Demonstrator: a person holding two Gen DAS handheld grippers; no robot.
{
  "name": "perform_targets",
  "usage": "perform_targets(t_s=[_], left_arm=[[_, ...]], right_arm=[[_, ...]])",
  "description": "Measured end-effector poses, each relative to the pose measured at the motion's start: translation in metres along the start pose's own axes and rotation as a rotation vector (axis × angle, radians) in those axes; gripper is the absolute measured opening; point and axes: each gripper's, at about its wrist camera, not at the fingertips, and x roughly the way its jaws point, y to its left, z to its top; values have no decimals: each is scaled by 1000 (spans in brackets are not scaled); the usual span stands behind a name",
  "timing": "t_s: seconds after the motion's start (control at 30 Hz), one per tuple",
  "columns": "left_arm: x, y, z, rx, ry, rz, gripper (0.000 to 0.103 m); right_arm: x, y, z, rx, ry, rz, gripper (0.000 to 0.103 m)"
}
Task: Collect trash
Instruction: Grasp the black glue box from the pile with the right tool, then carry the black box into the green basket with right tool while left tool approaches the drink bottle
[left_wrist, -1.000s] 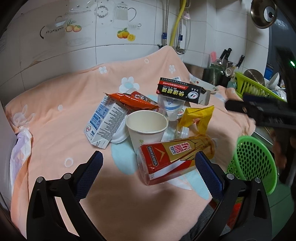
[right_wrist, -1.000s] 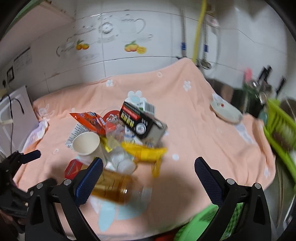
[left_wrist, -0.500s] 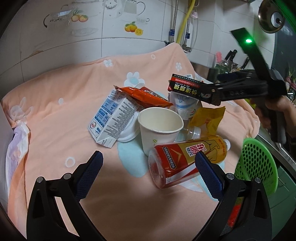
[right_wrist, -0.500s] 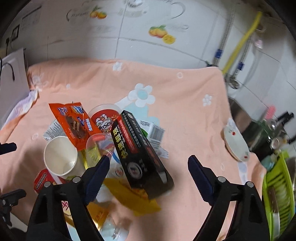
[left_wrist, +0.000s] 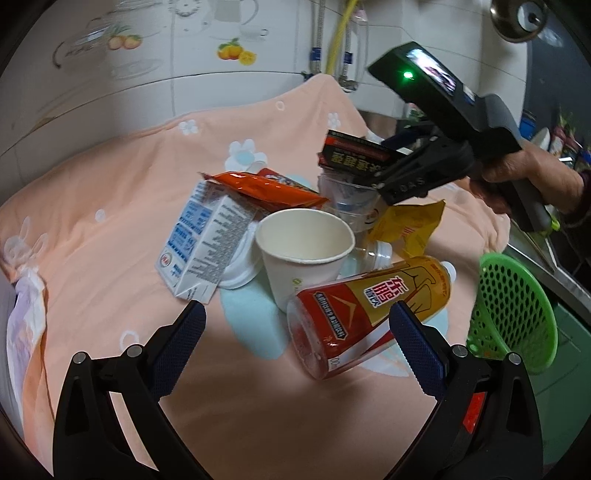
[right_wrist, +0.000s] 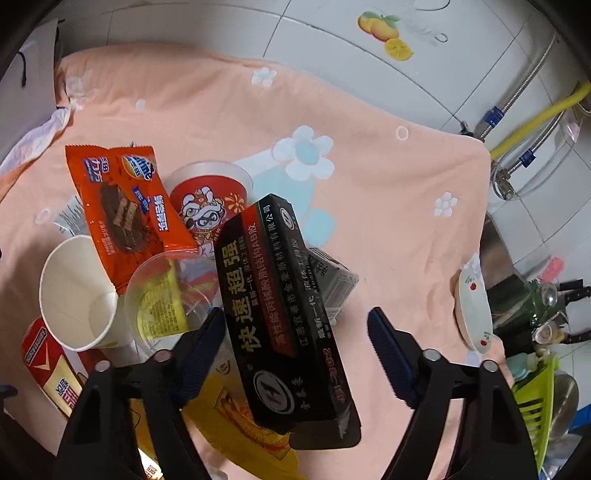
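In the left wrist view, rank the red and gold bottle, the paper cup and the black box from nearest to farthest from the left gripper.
1. Red and gold bottle, beside the left gripper's right finger.
2. Paper cup, behind it.
3. Black box, at the back.

"快速超强" in yellow and "jm-9902" on black box (right_wrist: 284, 325); "东鹏" on red-gold bottle (left_wrist: 369, 306) at five o'clock of paper cup (left_wrist: 303, 254); other print unreadable.

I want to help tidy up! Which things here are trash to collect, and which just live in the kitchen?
Trash: black box, paper cup, red-and-gold bottle, orange wrapper, milk carton, yellow wrapper.
Just there: green basket, little dish, peach cloth.
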Motion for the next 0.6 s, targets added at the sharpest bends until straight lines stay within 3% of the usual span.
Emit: perform_targets(t_s=[0.1, 0.17, 0.6], left_arm=[[1, -1, 1, 6, 4, -32, 98], [2, -3, 2, 17, 4, -45, 98], [2, -32, 10, 230, -43, -98, 98]], right_arm=[[2, 0, 0, 5, 8, -3, 65], [2, 0, -1, 10, 8, 3, 52], [-30, -10, -12, 113, -81, 33, 49]])
